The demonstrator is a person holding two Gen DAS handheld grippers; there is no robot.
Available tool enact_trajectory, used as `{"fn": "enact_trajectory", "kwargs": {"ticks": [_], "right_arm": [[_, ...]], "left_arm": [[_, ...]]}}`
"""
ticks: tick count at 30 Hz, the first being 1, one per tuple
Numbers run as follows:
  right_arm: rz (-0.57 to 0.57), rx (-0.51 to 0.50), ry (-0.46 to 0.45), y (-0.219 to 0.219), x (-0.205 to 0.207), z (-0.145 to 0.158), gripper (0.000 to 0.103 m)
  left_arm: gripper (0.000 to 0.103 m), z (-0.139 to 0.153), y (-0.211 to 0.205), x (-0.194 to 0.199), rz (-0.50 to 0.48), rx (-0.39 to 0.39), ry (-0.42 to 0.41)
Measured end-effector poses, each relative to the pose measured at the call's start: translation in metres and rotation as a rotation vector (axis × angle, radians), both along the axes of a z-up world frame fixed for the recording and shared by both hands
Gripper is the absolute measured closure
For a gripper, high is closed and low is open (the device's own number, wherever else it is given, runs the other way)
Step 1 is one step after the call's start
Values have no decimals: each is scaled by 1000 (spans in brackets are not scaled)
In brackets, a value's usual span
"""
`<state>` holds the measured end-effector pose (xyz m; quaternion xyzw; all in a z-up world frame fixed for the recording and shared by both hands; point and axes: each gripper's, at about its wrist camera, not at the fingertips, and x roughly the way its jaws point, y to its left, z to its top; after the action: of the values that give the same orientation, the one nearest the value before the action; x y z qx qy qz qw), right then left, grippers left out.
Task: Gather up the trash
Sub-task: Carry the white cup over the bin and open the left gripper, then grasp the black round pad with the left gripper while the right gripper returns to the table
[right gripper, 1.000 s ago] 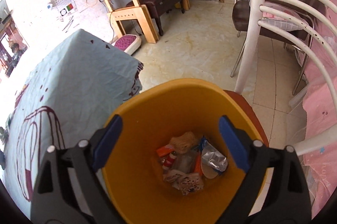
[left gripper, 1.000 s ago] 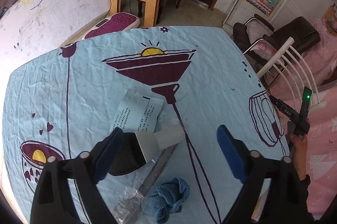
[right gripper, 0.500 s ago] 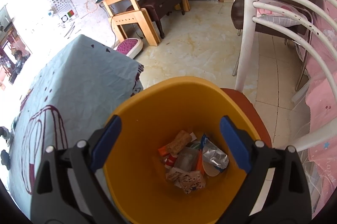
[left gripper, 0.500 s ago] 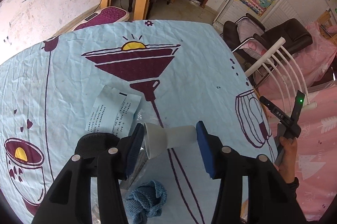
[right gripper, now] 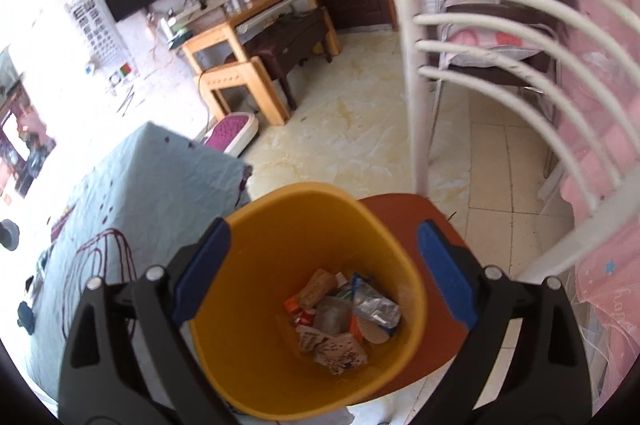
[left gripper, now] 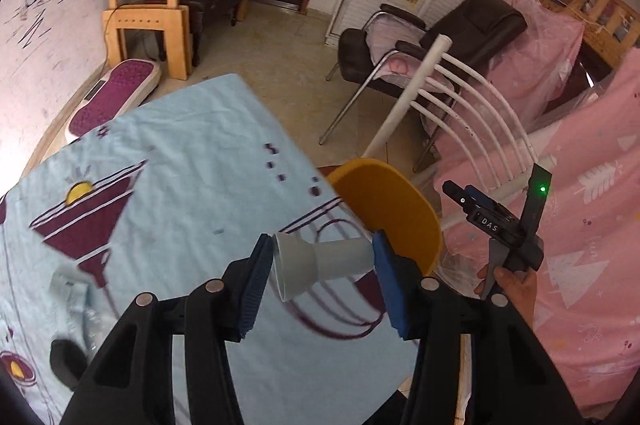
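My left gripper [left gripper: 322, 283] is shut on a white paper cup [left gripper: 320, 263], held lying sideways above the light blue tablecloth [left gripper: 192, 161], near its right edge. The orange bin [left gripper: 394, 209] stands just beyond that edge. My right gripper [right gripper: 322, 271] is open and empty, hovering over the orange bin [right gripper: 280, 225], which holds several wrappers [right gripper: 340, 317]. The right gripper also shows in the left wrist view [left gripper: 500, 221], to the right of the bin.
A white slatted chair [right gripper: 480, 73] stands beside the bin, with a red-brown seat [right gripper: 432, 225] under it. A paper slip [left gripper: 68, 283], a clear wrapper [left gripper: 94, 321] and a dark object [left gripper: 66, 365] lie on the cloth at left. Pink bedding [left gripper: 592, 225] is on the right.
My left gripper closed on the paper cup, lifted it off the cloth and carried it right toward the bin. My right gripper stayed open over the bin, rising slightly.
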<state>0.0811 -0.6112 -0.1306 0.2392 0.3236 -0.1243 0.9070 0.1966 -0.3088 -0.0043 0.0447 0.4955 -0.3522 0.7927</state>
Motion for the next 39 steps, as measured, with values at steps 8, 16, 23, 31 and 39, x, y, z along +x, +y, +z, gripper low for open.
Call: {"fn": "enact_trajectory", "kwargs": {"ticks": [8,16,23,31,39], "right_arm": [[-108,59,-57,-44,-43,2,8],[-94,51,-80,-41,-47,9,8],[62,-8,-94,14,-22,28,8],[316,-74,-126,115,9,57,8],[517,-81,-123,206,32,75,6]], "left_arm": [[51,-38,-105,10,-54,43,78],[25,-38,-111,2,-26,33,46],[25,-7,-23,-4,121,67,-85],[25,2,137,5,359,196,-96],[25,-26,215,19,386,195,20]]}}
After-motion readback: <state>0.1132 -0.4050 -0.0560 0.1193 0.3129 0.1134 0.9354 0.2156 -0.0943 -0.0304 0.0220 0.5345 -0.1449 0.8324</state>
